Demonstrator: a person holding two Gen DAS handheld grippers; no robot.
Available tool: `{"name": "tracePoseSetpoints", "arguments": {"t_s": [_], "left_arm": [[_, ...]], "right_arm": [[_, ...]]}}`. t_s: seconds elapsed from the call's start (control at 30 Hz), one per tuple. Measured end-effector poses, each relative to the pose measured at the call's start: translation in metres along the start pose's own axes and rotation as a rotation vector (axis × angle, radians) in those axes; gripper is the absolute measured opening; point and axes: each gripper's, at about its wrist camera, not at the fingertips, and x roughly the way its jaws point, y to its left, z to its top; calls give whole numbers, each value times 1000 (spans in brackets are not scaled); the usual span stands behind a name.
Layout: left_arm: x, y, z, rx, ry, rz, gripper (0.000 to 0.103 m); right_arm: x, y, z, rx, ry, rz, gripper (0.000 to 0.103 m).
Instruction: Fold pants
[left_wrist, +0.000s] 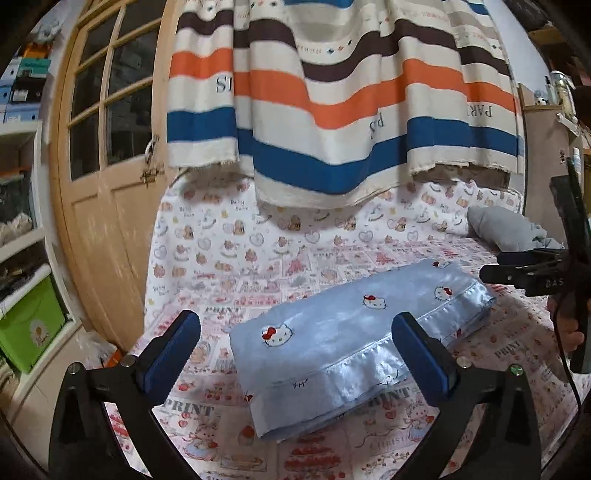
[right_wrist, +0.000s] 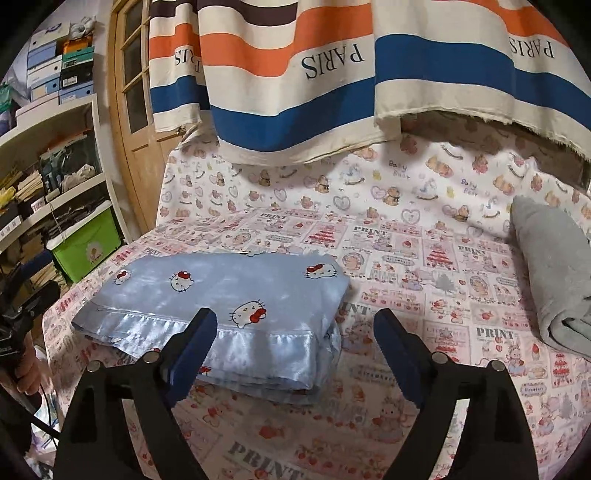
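Note:
Light blue satin pants (left_wrist: 354, 332) with cartoon cat faces lie folded into a neat rectangle on the printed bed sheet (left_wrist: 221, 258). My left gripper (left_wrist: 295, 328) hovers just in front of them, open wide, its blue pads clear of the cloth. In the right wrist view the folded pants (right_wrist: 221, 299) lie left of centre. My right gripper (right_wrist: 295, 325) is open above their right edge, with nothing pressed between its pads. At the right edge of the left wrist view I see the other gripper's black body (left_wrist: 535, 273) and the hand holding it.
A folded grey garment (right_wrist: 554, 273) lies at the right of the bed. A striped curtain (left_wrist: 332, 110) hangs over the far side. A wooden door (left_wrist: 107, 184), shelves with boxes (right_wrist: 48, 74) and a green bin (right_wrist: 88, 247) stand to the left.

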Motion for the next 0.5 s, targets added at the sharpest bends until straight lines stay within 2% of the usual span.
{"name": "tracePoseSetpoints", "arguments": {"t_s": [0.17,0.37,0.5], "left_arm": [[14,16,-5,-95,85,-45,103],[24,29,-11,-155,133,-34,103],[36,44,-14,-230,216,-8,103]], "right_arm": [[5,-1,0,13,6,0,90],[12,-2,-3,15,22,2,90],[22,-7,1,31,69,13,90]]}}
